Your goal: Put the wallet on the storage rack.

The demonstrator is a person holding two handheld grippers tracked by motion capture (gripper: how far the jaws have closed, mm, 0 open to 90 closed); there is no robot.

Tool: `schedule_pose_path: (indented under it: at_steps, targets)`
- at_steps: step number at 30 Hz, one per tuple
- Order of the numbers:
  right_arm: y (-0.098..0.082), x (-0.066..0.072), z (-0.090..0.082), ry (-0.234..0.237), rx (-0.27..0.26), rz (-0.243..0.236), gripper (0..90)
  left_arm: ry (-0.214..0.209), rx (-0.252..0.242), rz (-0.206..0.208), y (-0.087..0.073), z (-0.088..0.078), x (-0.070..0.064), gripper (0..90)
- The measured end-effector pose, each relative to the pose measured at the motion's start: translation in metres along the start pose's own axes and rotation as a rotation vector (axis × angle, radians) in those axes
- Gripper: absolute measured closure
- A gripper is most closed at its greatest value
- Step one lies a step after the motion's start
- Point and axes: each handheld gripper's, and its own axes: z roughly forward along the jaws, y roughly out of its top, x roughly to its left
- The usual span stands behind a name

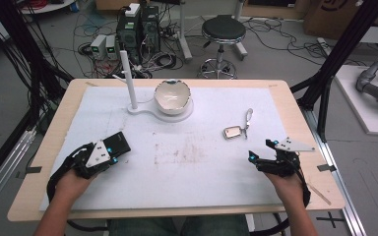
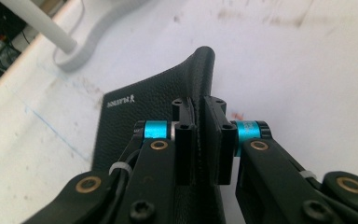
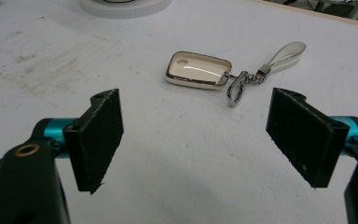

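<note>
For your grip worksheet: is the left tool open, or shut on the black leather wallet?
Shut on it: the left tool has both pads pinching the black leather wallet, lifting its edge.

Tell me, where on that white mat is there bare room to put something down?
The widest free patch is the middle of the white mat, between the left gripper pinching the black wallet and the open right gripper. It is busier near the bowl on its stand, and around the key fob.
</note>
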Motion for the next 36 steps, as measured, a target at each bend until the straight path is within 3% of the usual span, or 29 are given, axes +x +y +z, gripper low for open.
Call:
schedule_pose_path:
  at_steps: [1, 9, 16, 23, 27, 36]
  targets:
    - [0.0, 0.0, 0.0, 0.002, -0.001, -0.003, 19.1, 0.006, -0.043, -0.014, 0.004, -0.004, 0.001, 82.9]
    - [0.001, 0.003, 0.001, 0.001, 0.0, -0.004, 19.1, 0.046, -0.147, -0.012, 0.024, -0.017, 0.008, 83.1]
    - [0.002, 0.004, 0.004, 0.007, 0.004, -0.004, 19.1, 0.036, -0.185, 0.04, 0.057, -0.015, 0.012, 83.3]
    - [0.0, 0.002, 0.003, 0.008, 0.002, 0.008, 19.1, 0.03, -0.229, 0.099, 0.101, -0.011, 0.024, 83.3]
    - [0.0, 0.002, 0.003, 0.01, 0.005, 0.01, 19.1, 0.029, -0.224, 0.135, 0.122, -0.009, 0.032, 83.3]
    - [0.002, 0.004, 0.004, 0.015, 0.0, -0.001, 19.1, 0.0, -0.249, 0.164, 0.157, 0.007, 0.056, 83.2]
